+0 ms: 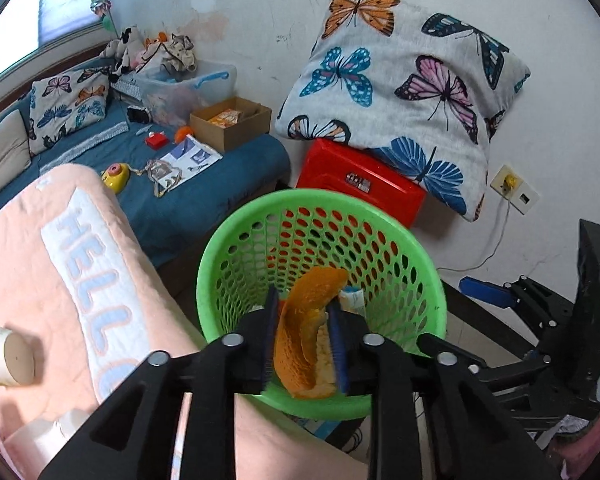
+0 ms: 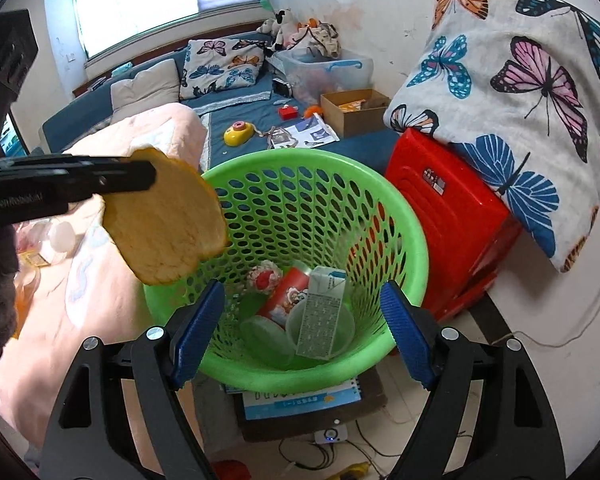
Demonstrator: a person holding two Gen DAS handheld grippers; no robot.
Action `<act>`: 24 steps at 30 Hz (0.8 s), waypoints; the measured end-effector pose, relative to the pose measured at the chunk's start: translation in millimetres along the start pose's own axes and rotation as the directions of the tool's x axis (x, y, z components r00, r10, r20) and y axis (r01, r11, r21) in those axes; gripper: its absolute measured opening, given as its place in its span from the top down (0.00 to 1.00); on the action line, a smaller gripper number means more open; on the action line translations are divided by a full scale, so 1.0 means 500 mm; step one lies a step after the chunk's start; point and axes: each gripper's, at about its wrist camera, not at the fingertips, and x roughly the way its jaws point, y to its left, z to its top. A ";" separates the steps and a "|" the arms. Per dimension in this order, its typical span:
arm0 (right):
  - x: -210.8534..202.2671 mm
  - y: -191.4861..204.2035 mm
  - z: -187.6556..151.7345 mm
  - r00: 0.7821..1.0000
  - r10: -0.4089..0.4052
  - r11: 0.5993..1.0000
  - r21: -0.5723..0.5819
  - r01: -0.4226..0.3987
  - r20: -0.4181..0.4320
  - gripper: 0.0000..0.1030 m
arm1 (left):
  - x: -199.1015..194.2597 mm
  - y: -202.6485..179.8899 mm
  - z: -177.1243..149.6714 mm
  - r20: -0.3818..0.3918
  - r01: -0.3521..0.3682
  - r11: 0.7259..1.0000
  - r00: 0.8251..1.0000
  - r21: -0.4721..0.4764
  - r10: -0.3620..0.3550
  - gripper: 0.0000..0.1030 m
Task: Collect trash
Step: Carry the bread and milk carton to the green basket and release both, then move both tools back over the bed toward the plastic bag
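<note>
STEP: deposit trash | LEFT: left gripper (image 1: 304,320) pinches orange peel (image 1: 306,336) above near-left rim of green basket (image 2: 380,216) | RIGHT: right gripper (image 2: 300,328) spread, empty, over basket mouth | NEXT: shift peel inboard of rim, then release.

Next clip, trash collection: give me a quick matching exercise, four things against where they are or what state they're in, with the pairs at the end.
Things:
1. orange peel
2. carton
3. right gripper
4. red stool

Place or state:
A. lying inside the green basket
B. jaws apart, holding nothing
C. clamped in the left gripper, over the basket
D. beside the basket, under the butterfly pillow

Pairs: 1-C, 2-A, 3-B, 4-D
</note>
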 end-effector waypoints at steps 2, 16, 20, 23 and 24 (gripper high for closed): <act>-0.003 0.008 -0.003 1.000 0.006 1.000 -0.003 -0.006 -0.002 0.22 | -0.003 0.005 -0.009 0.000 -0.002 1.000 1.000 -0.002 0.002 0.70; -0.038 0.075 -0.001 0.998 0.051 0.998 -0.048 -0.050 0.025 0.22 | -0.130 0.062 -0.042 0.099 -0.052 0.997 0.993 -0.048 0.056 0.45; -0.054 0.103 -0.003 0.997 0.073 0.995 -0.070 -0.071 0.034 0.20 | -0.183 0.095 -0.067 0.124 -0.080 0.994 0.988 -0.080 0.090 0.44; -0.060 0.132 -0.002 0.994 0.098 0.992 -0.086 -0.095 0.038 0.19 | -0.222 0.128 -0.088 0.133 -0.110 0.988 0.983 -0.106 0.124 0.44; -0.062 0.143 -0.001 0.993 0.108 0.990 -0.092 -0.104 0.040 0.19 | -0.238 0.140 -0.097 0.139 -0.126 0.986 0.980 -0.114 0.141 0.44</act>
